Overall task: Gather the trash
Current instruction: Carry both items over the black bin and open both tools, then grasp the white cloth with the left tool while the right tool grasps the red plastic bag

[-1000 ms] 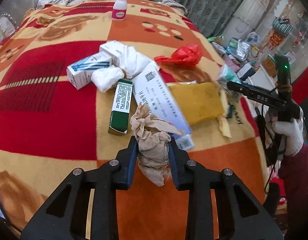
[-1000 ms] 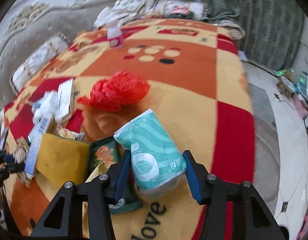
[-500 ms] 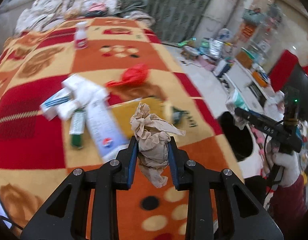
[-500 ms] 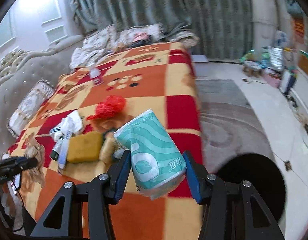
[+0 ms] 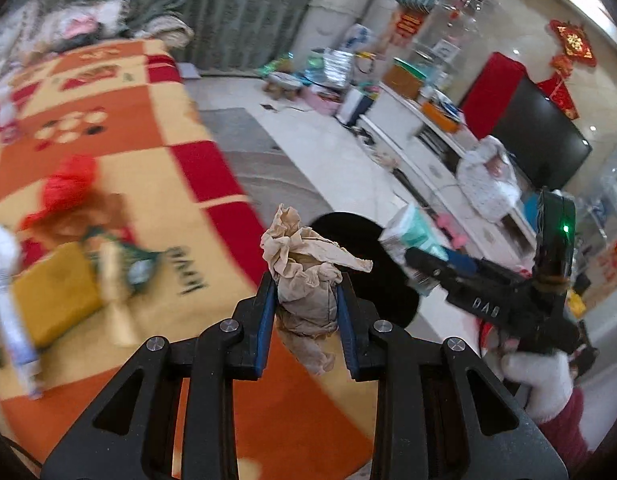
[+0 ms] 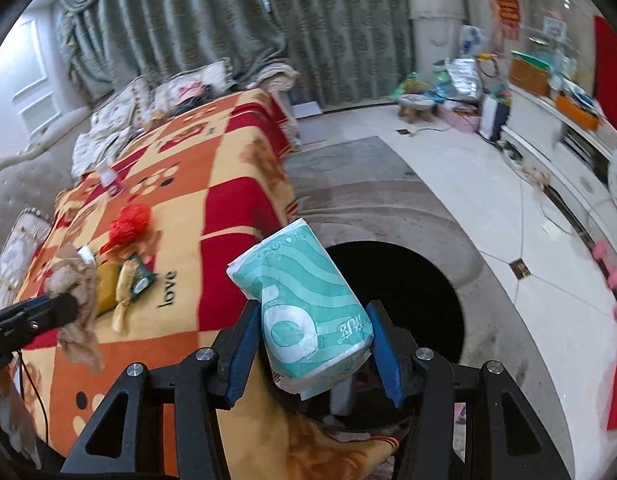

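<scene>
The left gripper is clamped on one crumpled wad of brown paper, its blue-padded fingers pressing both sides, the wad sticking up above the tips. The right gripper holds one soft teal-and-white pack of tissues between its pads, tilted, with its lower end hanging below them. Both loads hang past the near edge of the bed, above one round black bin that stands on the floor just beside the bed; nothing lies between the held things and the bin's dark mouth. From the left wrist view the right gripper, carried by a hand in a white glove, sits to the right with the pack over the bin's rim. On the bed's checked red, orange and yellow blanket, near its near edge, lie one flat mustard-yellow pad, one green printed packet touching it, and one cream twisted wrapper beside them. Further in sits one crumpled red plastic bag, and well back towards the far edge one small white bottle with a pink label. White items at the blanket's left edge in the left wrist view are too blurred to count. Beyond the bed hang grey-green patterned curtains.
</scene>
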Available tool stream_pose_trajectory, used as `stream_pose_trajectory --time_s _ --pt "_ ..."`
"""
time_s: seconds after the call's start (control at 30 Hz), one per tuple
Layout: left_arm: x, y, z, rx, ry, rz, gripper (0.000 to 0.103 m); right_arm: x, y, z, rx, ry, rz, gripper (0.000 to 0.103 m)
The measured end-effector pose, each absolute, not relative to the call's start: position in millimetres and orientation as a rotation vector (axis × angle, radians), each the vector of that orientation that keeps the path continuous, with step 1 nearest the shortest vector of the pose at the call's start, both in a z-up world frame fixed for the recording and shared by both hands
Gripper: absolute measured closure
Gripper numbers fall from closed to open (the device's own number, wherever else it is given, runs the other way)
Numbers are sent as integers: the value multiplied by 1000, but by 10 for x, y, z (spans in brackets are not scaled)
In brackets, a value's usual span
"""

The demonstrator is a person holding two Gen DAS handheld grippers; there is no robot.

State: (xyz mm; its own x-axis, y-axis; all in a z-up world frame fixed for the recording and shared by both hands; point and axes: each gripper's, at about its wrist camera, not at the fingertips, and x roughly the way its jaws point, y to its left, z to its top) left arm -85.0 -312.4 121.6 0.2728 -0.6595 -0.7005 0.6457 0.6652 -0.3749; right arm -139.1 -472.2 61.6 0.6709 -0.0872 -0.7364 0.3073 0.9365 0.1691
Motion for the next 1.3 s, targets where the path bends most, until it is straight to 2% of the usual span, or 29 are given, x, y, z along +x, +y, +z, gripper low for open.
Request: stream_pose_trajectory --time_s 0.07,0.17,0.2,0.23,0.3,0.33,0.47,0.8,1.3 --pt "-830 -3349 1169 -20 955 -905 76 -1431 -4823 601 311 805 -247 52" --pt "-809 -3601 1117 -34 950 -951 71 -1469 -4965 566 342 803 -277 52" --pt "-793 -3675 1093 -44 953 -965 63 -1481 -5008 553 351 801 -285 52" --pt "-781 -3716 1078 -48 954 -969 51 -1492 -5062 539 362 797 -295 52" --pt "-743 -3801 1039 -63 964 -974 40 -1506 -5129 519 383 789 -304 49" --pt "-715 -3836 1014 -72 978 -976 40 -1501 -5158 511 396 787 -301 49" --pt "-651 -3811 993 -79 999 -964 40 -1504 -5213 498 411 785 -311 35" --pt "-808 -3143 1155 28 920 -764 40 -1428 -4939 503 355 803 -252 35" --pt "-921 -1788 1212 31 829 -443 40 -1106 -3802 714 215 780 -57 35"
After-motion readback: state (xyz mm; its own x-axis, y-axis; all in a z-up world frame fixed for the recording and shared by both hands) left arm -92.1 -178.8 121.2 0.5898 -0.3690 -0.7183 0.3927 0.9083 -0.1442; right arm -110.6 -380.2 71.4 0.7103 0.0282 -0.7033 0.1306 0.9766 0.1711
